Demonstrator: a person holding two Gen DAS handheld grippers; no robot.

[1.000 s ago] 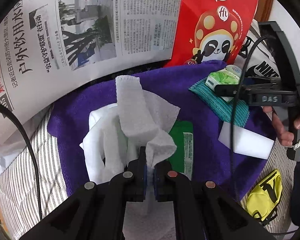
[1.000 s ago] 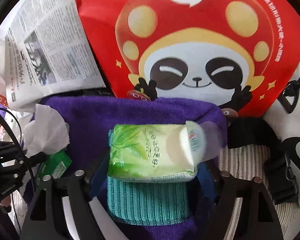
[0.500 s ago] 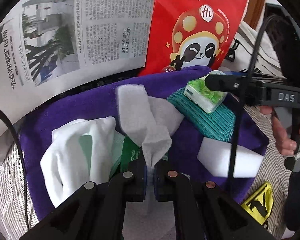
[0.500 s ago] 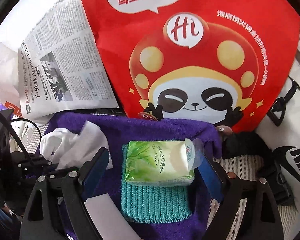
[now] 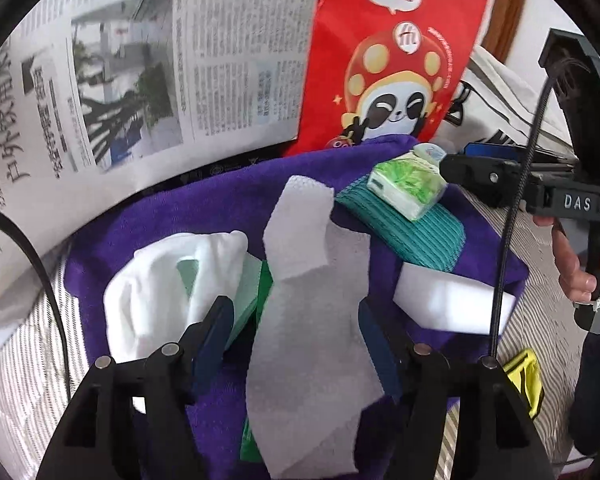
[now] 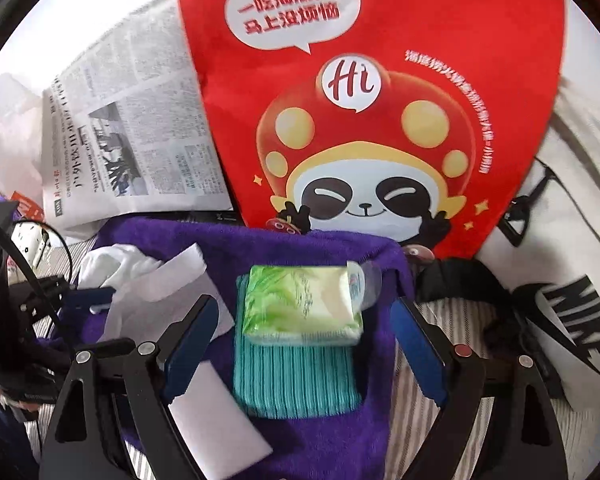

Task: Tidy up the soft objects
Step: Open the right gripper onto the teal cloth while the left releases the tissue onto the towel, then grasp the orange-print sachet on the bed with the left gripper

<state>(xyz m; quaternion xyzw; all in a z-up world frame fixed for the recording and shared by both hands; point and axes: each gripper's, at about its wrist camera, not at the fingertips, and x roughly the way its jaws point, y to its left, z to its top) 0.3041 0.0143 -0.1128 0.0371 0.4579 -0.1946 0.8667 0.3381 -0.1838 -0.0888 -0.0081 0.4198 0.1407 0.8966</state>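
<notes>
Both wrist views look steeply down, close, sharing the purple towel.

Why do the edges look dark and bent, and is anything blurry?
Left wrist view: fisheye lens bows the newspaper and leaves black corners; the white tissue near the lens is soft. Right wrist view: same curving, red bag print slightly smeared; even daylight, no glare.

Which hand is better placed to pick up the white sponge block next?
Left, probably. The left tool has just opened with the white tissue sheet loose between its jaws, and the white sponge block lies beside it.
</notes>
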